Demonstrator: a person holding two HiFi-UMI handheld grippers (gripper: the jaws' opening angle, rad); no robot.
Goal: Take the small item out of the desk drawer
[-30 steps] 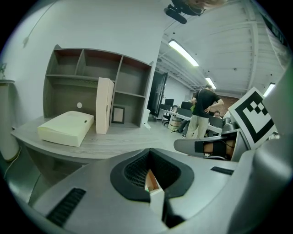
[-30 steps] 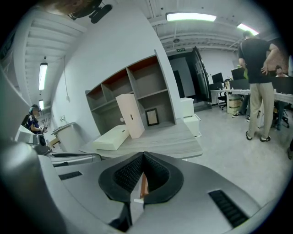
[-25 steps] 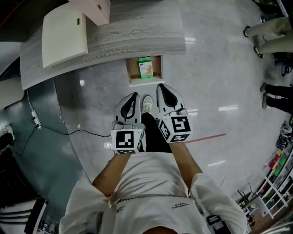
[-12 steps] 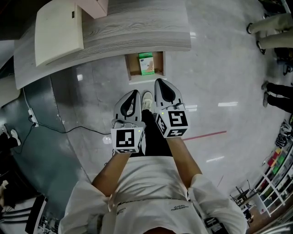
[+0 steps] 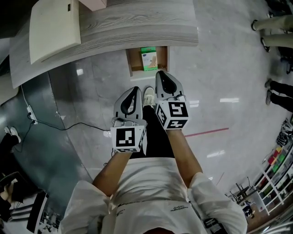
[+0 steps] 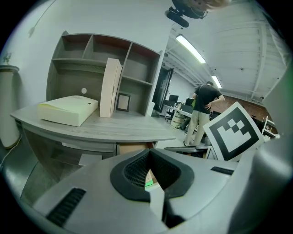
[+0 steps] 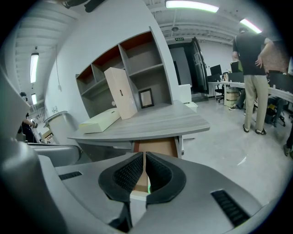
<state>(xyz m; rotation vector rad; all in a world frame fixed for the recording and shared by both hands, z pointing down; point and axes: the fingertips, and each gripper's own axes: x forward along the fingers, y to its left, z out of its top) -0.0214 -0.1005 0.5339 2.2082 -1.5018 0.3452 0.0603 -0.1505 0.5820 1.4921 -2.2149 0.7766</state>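
The desk drawer (image 5: 133,61) stands pulled out under the grey wood desk (image 5: 137,27). A small green-and-white box (image 5: 149,59) lies in it. Both grippers hang over the floor in front of the drawer, apart from it. My right gripper (image 5: 161,75) is shut and empty, and its tips appear just short of the drawer's front edge. My left gripper (image 5: 135,91) is further back and to the left, shut with nothing in it. In the right gripper view the drawer (image 7: 158,147) shows above the closed right gripper (image 7: 144,160). The left gripper (image 6: 149,157) has the green box (image 6: 149,183) peeking behind its pads.
A flat cream box (image 5: 52,27) and a pale upright box (image 5: 94,3) sit on the desk. A black cable (image 5: 59,128) runs across the floor at left. The person's shoe (image 5: 148,97) is between the grippers. Other people (image 5: 274,23) stand at the right; shelving (image 5: 274,178) is at lower right.
The right gripper has edged forward toward the drawer's front. The left gripper has hardly moved. Both stay shut, and the view has shifted slightly.
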